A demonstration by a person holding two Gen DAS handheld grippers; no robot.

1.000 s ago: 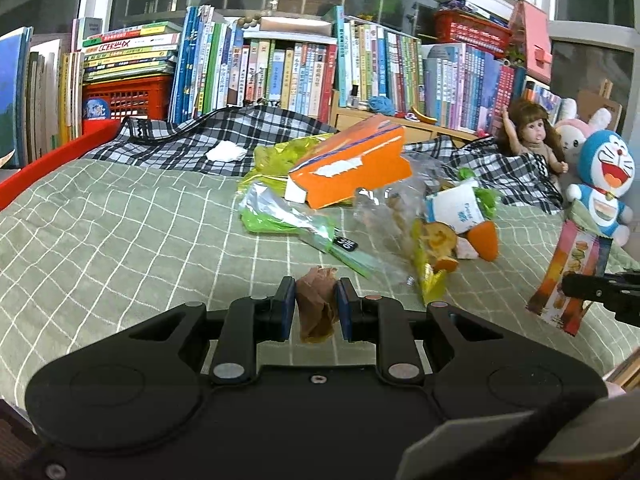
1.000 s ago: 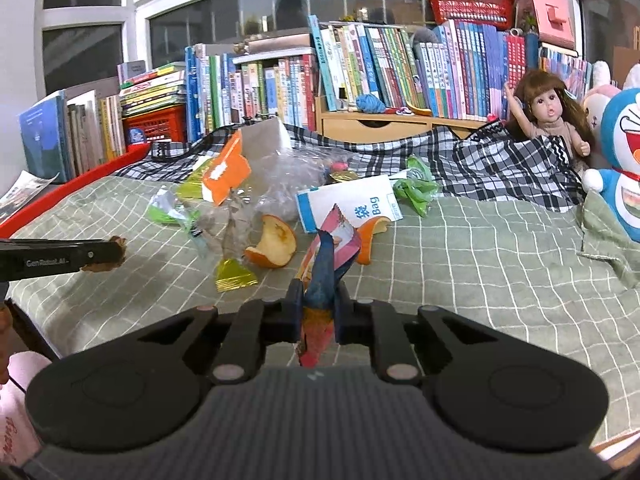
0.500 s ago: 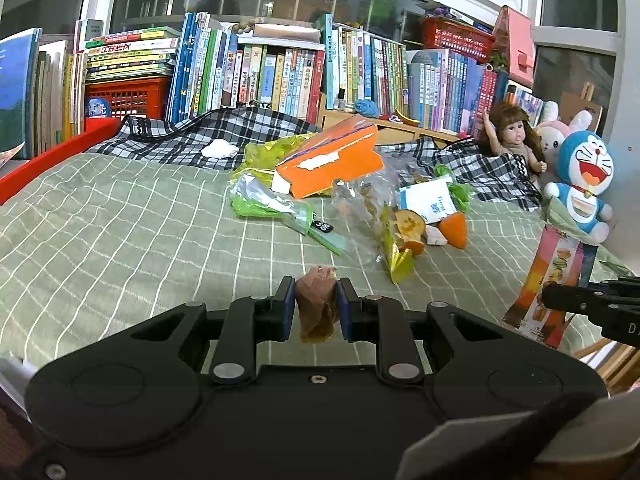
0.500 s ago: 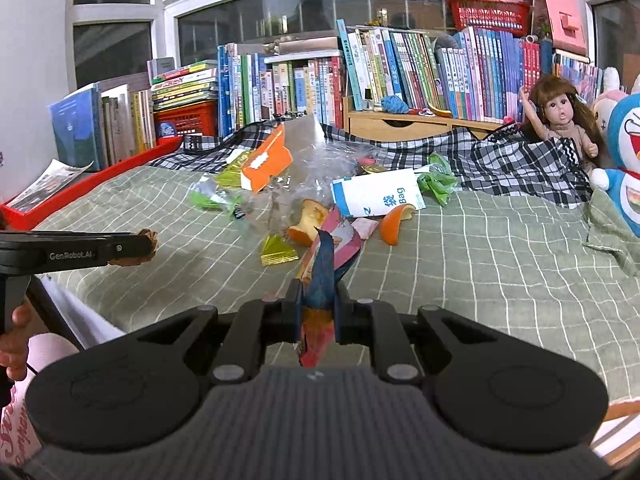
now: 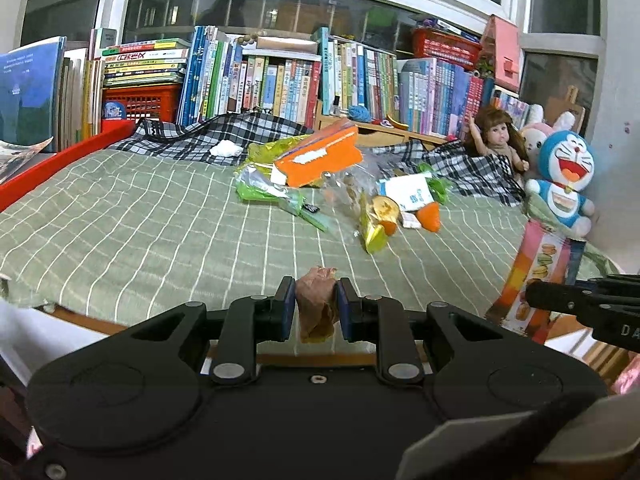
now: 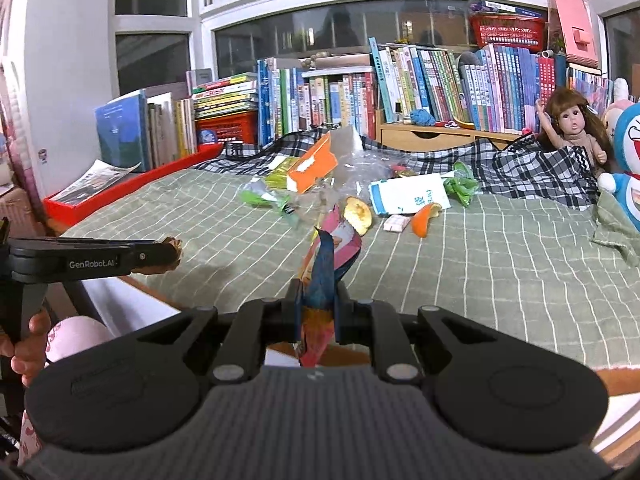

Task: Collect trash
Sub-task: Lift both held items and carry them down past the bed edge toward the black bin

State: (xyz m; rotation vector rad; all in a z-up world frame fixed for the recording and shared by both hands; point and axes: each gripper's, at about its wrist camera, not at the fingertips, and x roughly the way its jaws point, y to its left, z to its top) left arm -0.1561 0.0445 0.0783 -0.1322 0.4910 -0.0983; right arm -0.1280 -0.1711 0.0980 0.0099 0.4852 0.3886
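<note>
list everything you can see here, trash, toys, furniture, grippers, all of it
bed cover: 1, green with white grid, under the trash
plaid blanket: 1, black and white, at the back of the bed
orange box: 1, orange, top of the trash pile
green bags: several, green, left of the pile
white pouch: 1, white and blue, right of the pile
fruit peel: 1, orange, beside the pouch
books: many, mixed colours, row behind the bed
doll: 1, brown hair, right
blue cat plush: 1, blue, right of the doll
left gripper: 1, black, shut on brown scrap
right gripper: 1, black, shut on snack wrapper
</note>
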